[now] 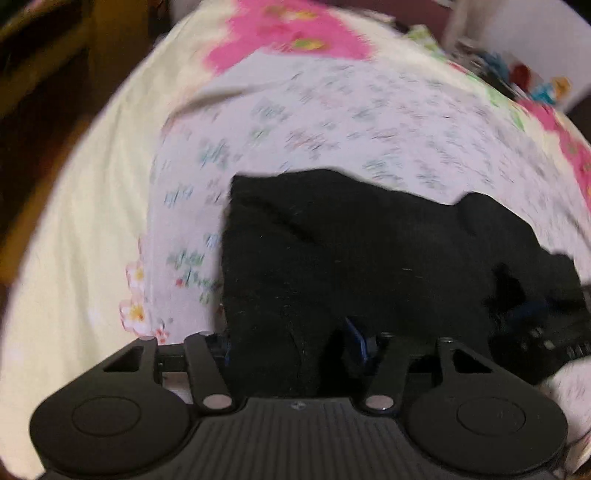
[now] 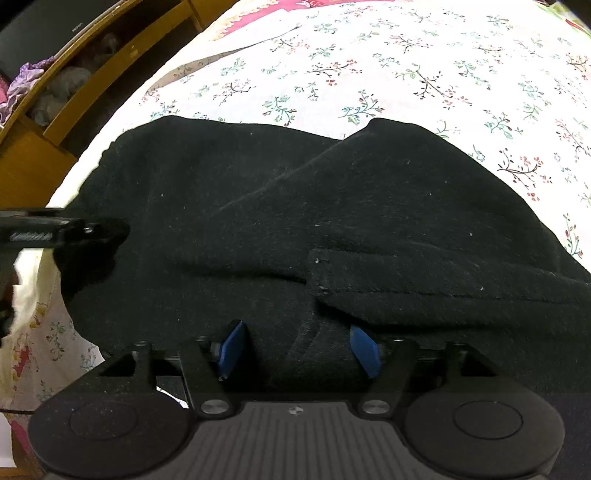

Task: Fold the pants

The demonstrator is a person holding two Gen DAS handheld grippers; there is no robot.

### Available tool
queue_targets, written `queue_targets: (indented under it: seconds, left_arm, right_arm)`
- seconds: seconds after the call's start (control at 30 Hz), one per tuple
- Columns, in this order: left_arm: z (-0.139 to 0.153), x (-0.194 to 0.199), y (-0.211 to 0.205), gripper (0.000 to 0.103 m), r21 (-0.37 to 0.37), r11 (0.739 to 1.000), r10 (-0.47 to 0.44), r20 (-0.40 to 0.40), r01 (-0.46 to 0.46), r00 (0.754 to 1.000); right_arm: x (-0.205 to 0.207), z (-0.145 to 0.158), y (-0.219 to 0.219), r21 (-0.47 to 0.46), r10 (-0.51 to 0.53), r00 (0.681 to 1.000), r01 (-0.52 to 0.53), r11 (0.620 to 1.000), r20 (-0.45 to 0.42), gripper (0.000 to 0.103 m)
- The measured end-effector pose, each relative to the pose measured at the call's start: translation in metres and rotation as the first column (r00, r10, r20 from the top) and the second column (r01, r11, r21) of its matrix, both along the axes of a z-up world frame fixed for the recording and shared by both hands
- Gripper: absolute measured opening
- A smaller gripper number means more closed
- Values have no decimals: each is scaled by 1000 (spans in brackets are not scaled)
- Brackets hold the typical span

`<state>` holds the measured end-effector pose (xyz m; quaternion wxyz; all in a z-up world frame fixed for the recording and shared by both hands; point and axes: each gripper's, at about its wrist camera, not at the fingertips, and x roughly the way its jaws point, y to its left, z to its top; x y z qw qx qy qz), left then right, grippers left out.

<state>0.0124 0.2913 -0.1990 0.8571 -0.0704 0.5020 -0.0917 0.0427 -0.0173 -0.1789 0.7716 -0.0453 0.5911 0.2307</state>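
Black pants [image 2: 295, 214] lie on a floral sheet, folded over with a waistband flap at the right. My right gripper [image 2: 299, 350] has its blue pads [image 2: 364, 349] set on either side of a bunch of the black cloth at the near edge and grips it. In the left wrist view, which is blurred, the pants [image 1: 369, 251] hang over my left gripper [image 1: 295, 343], whose jaws hold a fold of cloth; one blue pad [image 1: 354, 339] shows. The left gripper also shows at the left edge of the right wrist view [image 2: 55, 229], holding the pants' corner.
The white floral sheet [image 2: 406, 66] covers a bed with pink-flowered bedding [image 1: 295, 33] behind. Wooden shelves [image 2: 74, 85] stand to the left of the bed. Colourful items [image 1: 517, 77] sit at the far right.
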Motion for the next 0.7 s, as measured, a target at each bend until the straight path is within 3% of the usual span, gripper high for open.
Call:
queue_targets:
  seconds: [0.13, 0.27, 0.47, 0.6, 0.7]
  left_arm:
    - [5, -8, -19, 62, 25, 997, -72, 19, 71, 997]
    - [3, -9, -41, 63, 108, 979, -178, 50, 172, 983]
    - [-15, 16, 11, 64, -15, 1000, 23, -24, -24, 999]
    - [-40, 30, 36, 73, -120, 990, 57, -107, -70, 993]
    - [-46, 42, 39, 78, -195, 975, 86, -119, -108, 989]
  right_arm:
    - [2, -1, 2, -8, 1, 1000, -1, 1000, -6, 56]
    - [3, -1, 3, -10, -1, 1000, 1, 1000, -11, 56]
    - [6, 0, 6, -15, 1, 1000, -1, 1000, -15, 58]
    - [8, -2, 9, -12, 5, 1000, -6, 1000, -23, 62]
    - [8, -3, 8, -11, 9, 1000, -9, 1000, -20, 63]
